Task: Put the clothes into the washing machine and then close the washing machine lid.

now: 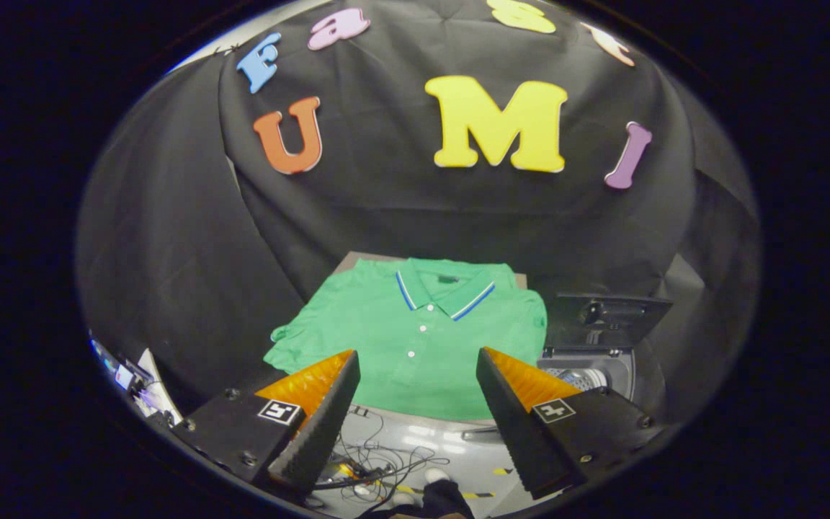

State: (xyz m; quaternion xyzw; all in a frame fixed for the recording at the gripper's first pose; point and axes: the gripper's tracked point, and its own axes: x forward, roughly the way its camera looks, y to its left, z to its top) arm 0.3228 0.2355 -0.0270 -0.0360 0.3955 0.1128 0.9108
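Here we are at the very start of the job: the gripper (pixel 418 360) hangs in the air with its two fingers spread wide apart and nothing between them, aimed at the shirt (pixel 415 335) in the middle of the frame. The shirt is a green polo, laid flat and face up on the table (pixel 357 261), collar toward the back wall, buttons running down toward the fingers; its near hem drapes over the table's front edge just beyond the fingertips. To the right of the shirt, in the lower right of the frame, stands the washer (pixel 595 371), and its lid (pixel 606 321) is already tipped up and back, so the drum opening shows below it. Nothing has gone in yet that can be seen, so the step in hand looks like the approach for the first pick. What the next move calls for, by my reading, is a drop forward onto the cloth and a pinch on a bunched fold near the middle or the collar, since flat fabric gives the fingers little to bite; then a lift high enough to clear the washer's rim, a swing right, and a release over the drum. The lid comes last. Cables (pixel 372 465) lie on the floor below the fingers, well out of the way.
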